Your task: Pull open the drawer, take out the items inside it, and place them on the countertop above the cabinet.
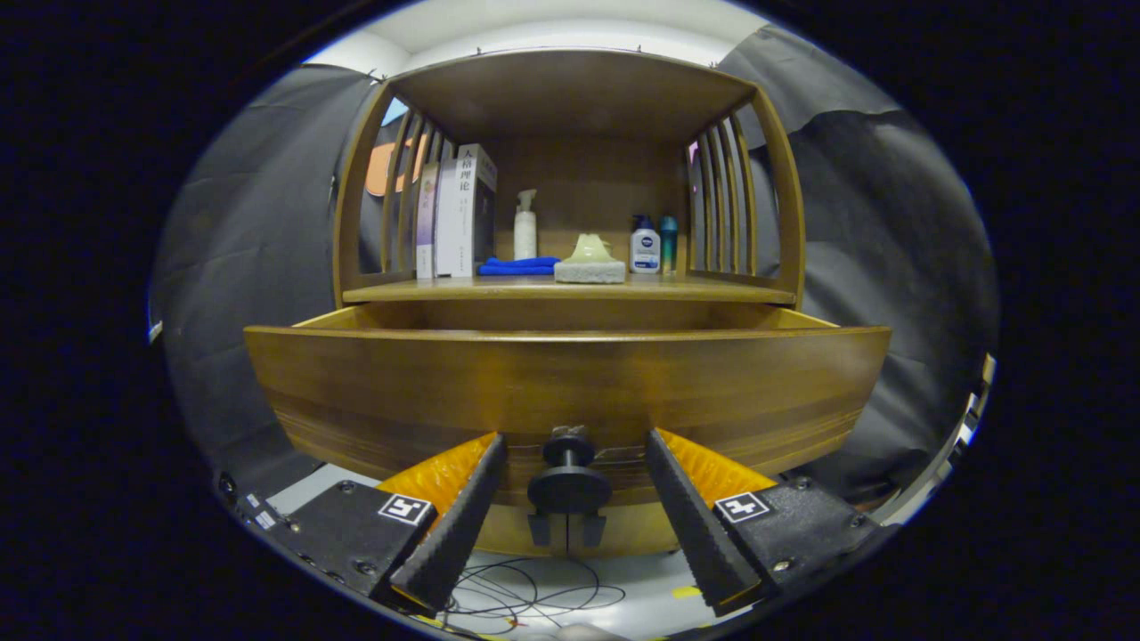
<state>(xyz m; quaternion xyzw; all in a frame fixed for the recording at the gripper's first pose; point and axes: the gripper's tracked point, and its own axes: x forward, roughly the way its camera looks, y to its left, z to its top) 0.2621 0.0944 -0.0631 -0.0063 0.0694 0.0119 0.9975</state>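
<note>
Two fingers (570, 463) of mine stand spread either side of the knob (568, 485), gripping nothing; drawer (570, 392) pulled out, contents hidden behind its front; next, probably lift and reach in.

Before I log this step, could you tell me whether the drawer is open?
Open: the drawer juts out below the countertop; the gripper flanks its knob, fingers apart.

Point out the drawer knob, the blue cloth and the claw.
Knob (568, 450): gripper view, on its round head.
Blue cloth (519, 265): gripper view, middle of the folded stack.
Claw (570, 445): gripper view, midway between the open fingertips.
</note>
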